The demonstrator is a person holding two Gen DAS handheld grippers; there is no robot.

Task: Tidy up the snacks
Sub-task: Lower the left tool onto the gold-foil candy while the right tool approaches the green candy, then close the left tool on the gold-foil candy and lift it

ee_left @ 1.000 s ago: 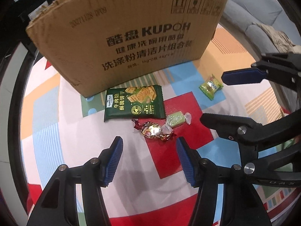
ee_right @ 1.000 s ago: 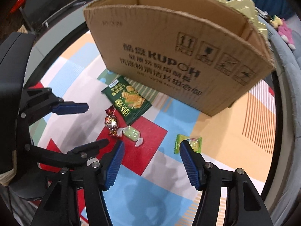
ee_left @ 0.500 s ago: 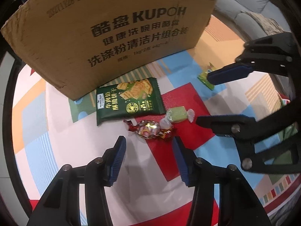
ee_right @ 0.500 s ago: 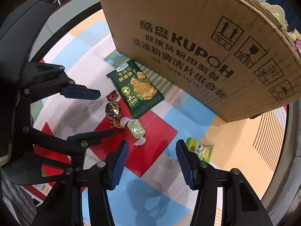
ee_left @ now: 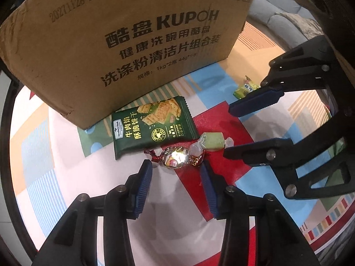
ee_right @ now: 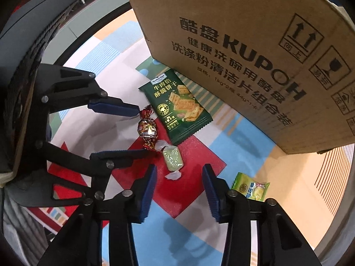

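Observation:
A gold-and-red foil candy [ee_left: 176,157] [ee_right: 147,129] lies on the patterned mat just past the tips of my left gripper [ee_left: 176,168] [ee_right: 145,130]. Its jaws are closing on either side of the candy without pressing it. Touching that candy's wrapper end is a pale green wrapped candy [ee_left: 212,141] [ee_right: 173,157], which sits between the closing jaws of my right gripper [ee_right: 179,170] [ee_left: 227,133], also unpressed. A dark green cracker packet [ee_left: 153,124] [ee_right: 177,106] lies flat behind both candies. A small yellow-green packet [ee_left: 245,88] [ee_right: 250,186] lies apart, to the right.
A large brown cardboard box [ee_left: 133,33] [ee_right: 244,55] stands right behind the cracker packet. The colourful play mat [ee_left: 55,155] spreads under everything. The two grippers sit close side by side. A grey sofa [ee_left: 284,17] is at the far right.
Both grippers have come down and forward towards the candies, and both pairs of jaws have narrowed. The snacks have not moved.

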